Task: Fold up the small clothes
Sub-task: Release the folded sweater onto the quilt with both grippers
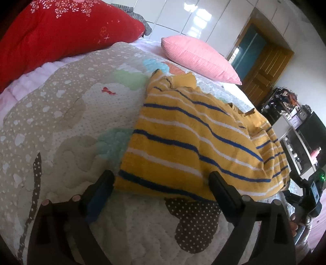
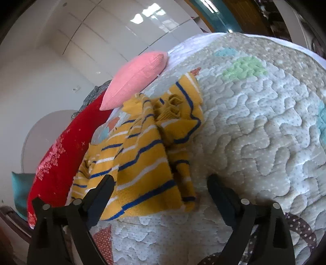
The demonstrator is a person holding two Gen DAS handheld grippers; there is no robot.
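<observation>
A small yellow sweater with blue and white stripes lies partly folded on the quilted bedspread. My left gripper is open, just above the sweater's near hem, holding nothing. In the right wrist view the sweater lies bunched, its ribbed collar up. My right gripper is open over the sweater's near edge and holds nothing. The right gripper's body also shows at the right edge of the left wrist view.
A pink pillow and a red pillow lie at the bed's far side; both show in the right wrist view, pink and red. White wardrobe doors stand behind. Cluttered shelves stand beside the bed.
</observation>
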